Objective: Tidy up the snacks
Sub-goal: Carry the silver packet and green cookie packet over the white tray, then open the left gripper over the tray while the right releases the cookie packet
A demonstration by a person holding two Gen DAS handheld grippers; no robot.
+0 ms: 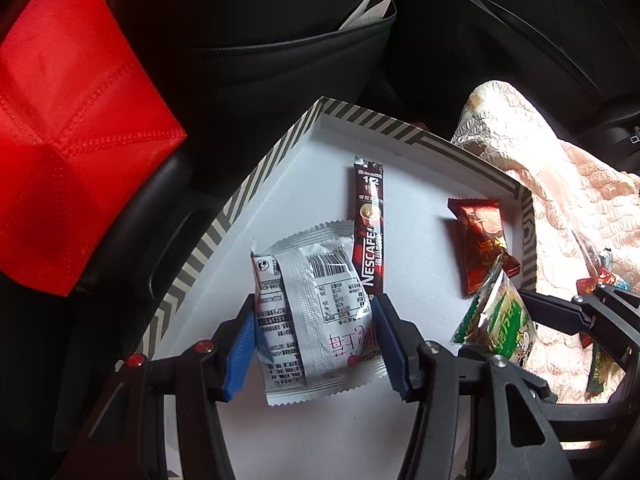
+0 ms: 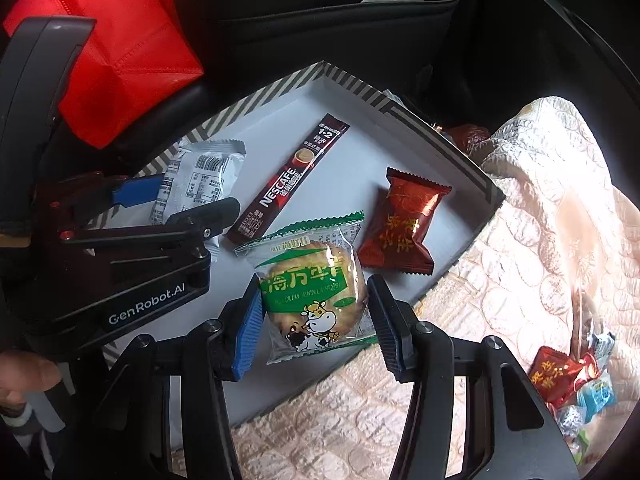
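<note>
A shallow white box (image 1: 328,184) with a grey striped rim (image 2: 440,136) holds a Nescafe stick (image 1: 369,232) (image 2: 292,180) and a red candy packet (image 1: 480,244) (image 2: 404,224). My left gripper (image 1: 316,344) is shut on a white snack packet (image 1: 312,320), held just above the box floor; it also shows in the right wrist view (image 2: 200,176). My right gripper (image 2: 316,324) is shut on a green cow-print biscuit packet (image 2: 312,284) (image 1: 500,316), held over the box's near right edge.
A red fabric bag (image 1: 68,120) (image 2: 120,52) sits left of the box on a black car seat. A cream quilted cloth (image 2: 520,240) lies right, with a clear bag of several wrapped candies (image 2: 572,380). A black seat-back pocket (image 1: 288,48) holds papers.
</note>
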